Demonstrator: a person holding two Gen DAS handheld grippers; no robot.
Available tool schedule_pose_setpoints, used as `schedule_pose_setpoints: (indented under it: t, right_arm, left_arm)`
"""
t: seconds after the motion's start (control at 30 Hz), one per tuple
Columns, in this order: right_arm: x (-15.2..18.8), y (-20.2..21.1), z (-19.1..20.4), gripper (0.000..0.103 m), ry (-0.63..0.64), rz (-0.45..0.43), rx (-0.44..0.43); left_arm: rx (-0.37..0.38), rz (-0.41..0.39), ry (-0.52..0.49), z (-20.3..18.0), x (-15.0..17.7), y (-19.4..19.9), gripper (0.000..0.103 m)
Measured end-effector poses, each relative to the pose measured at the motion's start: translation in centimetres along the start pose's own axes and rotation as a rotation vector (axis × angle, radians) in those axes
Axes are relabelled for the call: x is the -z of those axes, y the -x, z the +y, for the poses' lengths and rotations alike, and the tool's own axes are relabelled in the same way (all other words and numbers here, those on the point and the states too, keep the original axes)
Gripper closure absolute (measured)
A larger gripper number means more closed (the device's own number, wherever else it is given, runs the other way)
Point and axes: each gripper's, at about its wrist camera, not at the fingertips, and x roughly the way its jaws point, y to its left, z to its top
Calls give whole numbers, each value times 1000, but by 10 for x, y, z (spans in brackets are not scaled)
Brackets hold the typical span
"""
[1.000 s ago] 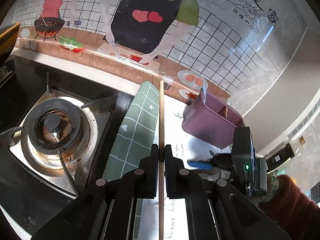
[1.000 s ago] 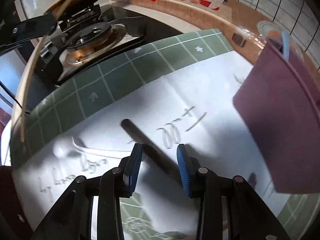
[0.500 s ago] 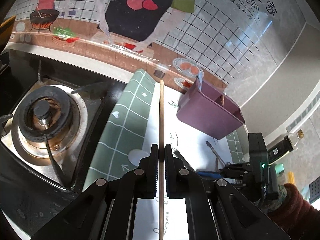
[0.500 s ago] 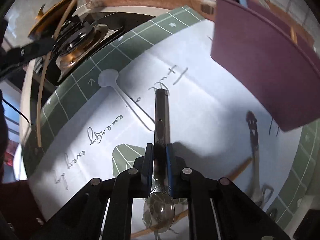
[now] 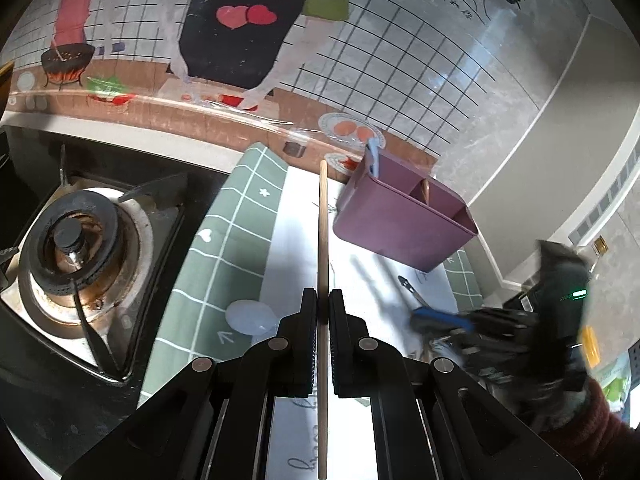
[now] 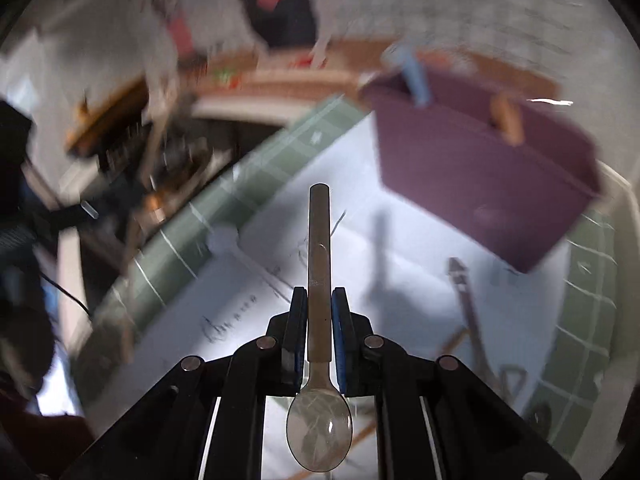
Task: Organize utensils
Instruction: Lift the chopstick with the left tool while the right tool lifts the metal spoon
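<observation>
My left gripper (image 5: 323,300) is shut on a thin wooden chopstick (image 5: 323,220) that points toward the back wall. My right gripper (image 6: 319,300) is shut on the dark handle of a spoon (image 6: 319,240), above the mat. The spoon's clear bowl lies near the camera. In the left wrist view the right gripper (image 5: 436,318) appears blurred at the right. A purple utensil holder (image 5: 400,224) (image 6: 480,176) stands at the back of the mat and holds a blue utensil (image 6: 416,76) and a wooden one (image 6: 506,120).
A gas burner (image 5: 76,248) sits left of the green-and-white mat (image 5: 224,240). On the mat lie a white spoon (image 5: 250,316) (image 6: 224,240) and a dark metal utensil (image 5: 412,290) (image 6: 468,300). A tiled wall with a cartoon sticker stands behind.
The right gripper closed on the spoon's dark handle, lifted it off the mat and rolled. The left gripper drifted slightly, still holding the chopstick.
</observation>
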Motion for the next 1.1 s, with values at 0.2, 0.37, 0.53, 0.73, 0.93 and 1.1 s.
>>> schedule_pose_setpoints:
  t: [0.2, 0.37, 0.53, 0.73, 0.93, 1.1]
  right_arm:
    - [-21, 90, -11, 92, -77, -291, 51]
    - [-73, 177, -15, 92, -23, -661, 177]
    - [-104, 174, -50, 92, -80, -788, 224]
    - [-111, 118, -99, 92, -190, -734, 171]
    - [-108, 72, -116, 92, -212, -674, 171]
    - [-102, 45, -124, 92, -207, -638, 188]
  left_arm:
    - [96, -105, -48, -44, -52, 12, 97]
    - [168, -329, -163, -108, -121, 37, 97]
    - [128, -471, -170, -134, -153, 8, 97]
    - [58, -492, -161, -127, -158, -48, 97]
    - [39, -469, -161, -119, -155, -94, 97]
    - [36, -434, -157, -116, -144, -123, 97]
